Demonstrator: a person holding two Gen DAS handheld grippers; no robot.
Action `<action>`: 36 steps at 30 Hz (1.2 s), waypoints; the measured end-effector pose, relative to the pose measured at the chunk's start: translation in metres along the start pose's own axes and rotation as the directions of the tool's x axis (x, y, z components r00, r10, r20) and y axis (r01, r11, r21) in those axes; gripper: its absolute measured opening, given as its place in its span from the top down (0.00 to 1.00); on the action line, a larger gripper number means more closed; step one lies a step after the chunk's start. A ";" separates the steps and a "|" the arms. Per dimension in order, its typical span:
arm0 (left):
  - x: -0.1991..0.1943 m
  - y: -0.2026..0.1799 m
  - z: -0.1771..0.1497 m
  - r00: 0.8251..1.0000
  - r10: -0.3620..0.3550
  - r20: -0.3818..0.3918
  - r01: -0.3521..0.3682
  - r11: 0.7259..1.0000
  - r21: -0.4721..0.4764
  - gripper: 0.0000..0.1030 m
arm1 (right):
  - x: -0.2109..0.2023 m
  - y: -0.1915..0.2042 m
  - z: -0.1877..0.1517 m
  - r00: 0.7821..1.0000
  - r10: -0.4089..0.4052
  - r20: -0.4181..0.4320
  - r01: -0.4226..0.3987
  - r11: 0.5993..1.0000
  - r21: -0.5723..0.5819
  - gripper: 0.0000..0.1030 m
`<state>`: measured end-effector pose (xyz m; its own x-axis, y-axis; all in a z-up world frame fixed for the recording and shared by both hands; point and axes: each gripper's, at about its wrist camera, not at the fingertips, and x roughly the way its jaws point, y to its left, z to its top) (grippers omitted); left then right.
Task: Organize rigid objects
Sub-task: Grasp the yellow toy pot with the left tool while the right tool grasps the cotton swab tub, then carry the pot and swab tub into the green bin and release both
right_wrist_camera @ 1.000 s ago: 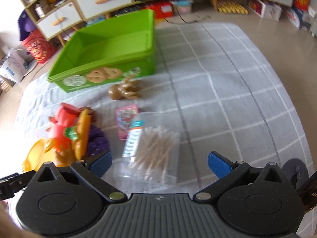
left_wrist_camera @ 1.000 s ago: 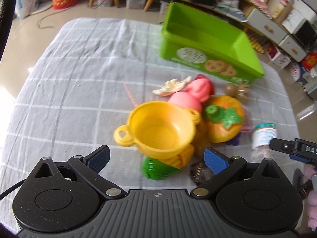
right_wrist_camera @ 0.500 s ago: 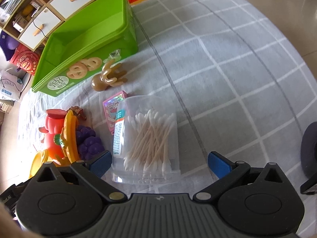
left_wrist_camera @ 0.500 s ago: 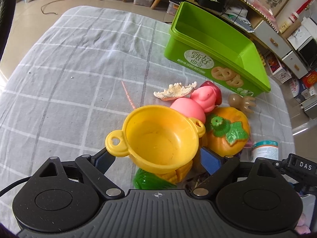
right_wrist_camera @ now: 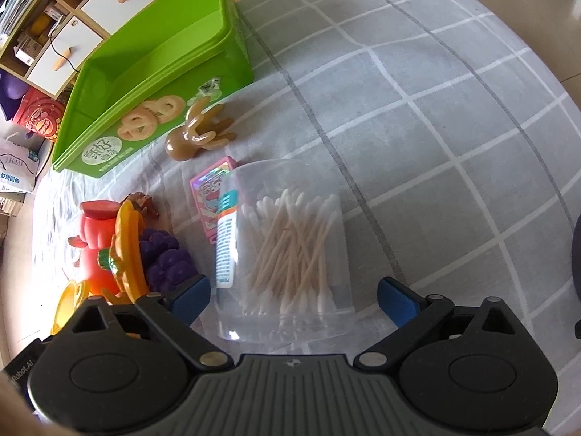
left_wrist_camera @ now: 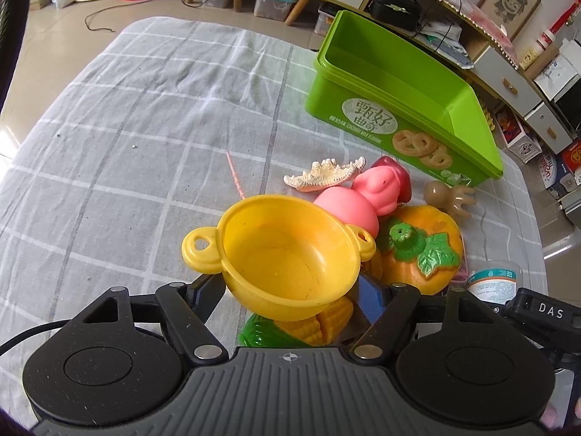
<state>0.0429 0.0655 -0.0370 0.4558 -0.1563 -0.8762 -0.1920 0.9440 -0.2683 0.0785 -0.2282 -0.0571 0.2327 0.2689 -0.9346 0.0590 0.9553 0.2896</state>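
A yellow toy pot [left_wrist_camera: 283,254] sits between the fingers of my left gripper [left_wrist_camera: 287,290], which is shut on it above a toy corn cob [left_wrist_camera: 319,321]. Beside it lie a pink pig toy [left_wrist_camera: 363,196], an orange pumpkin [left_wrist_camera: 425,250] and a shell [left_wrist_camera: 323,174]. The empty green bin [left_wrist_camera: 399,98] stands behind them; it also shows in the right wrist view [right_wrist_camera: 152,69]. My right gripper [right_wrist_camera: 292,299] is open, its fingers on either side of a clear tub of cotton swabs [right_wrist_camera: 287,247] lying on the cloth.
A brown octopus toy [right_wrist_camera: 196,134], a pink card pack [right_wrist_camera: 214,192], purple grapes [right_wrist_camera: 167,261] and a red toy [right_wrist_camera: 96,243] lie on the grey checked cloth [right_wrist_camera: 435,116]. Drawers and boxes line the floor behind the bin.
My left gripper moved forward and closed on the yellow pot. My right gripper moved closer to the swab tub, which now lies between its open fingers.
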 end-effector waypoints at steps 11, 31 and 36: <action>-0.003 0.002 0.002 1.000 -0.007 0.016 0.007 1.000 -0.010 0.27 | -0.004 -0.002 -0.003 0.999 0.016 0.037 -0.015 1.000 -0.016 0.45; -0.026 0.005 0.005 0.993 -0.027 0.115 0.031 0.999 -0.036 0.27 | -0.023 -0.011 -0.003 0.989 0.101 0.108 -0.106 0.994 0.039 0.45; -0.033 0.004 0.008 0.990 -0.046 0.136 0.053 0.997 -0.048 0.27 | -0.029 -0.013 -0.004 0.985 0.128 0.118 -0.135 0.989 0.055 0.45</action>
<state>0.0339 0.0771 -0.0060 0.5784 -0.1580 -0.8003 -0.2093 0.9195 -0.3328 0.0674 -0.2477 -0.0344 0.3512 0.3727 -0.8589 0.0806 0.9019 0.4243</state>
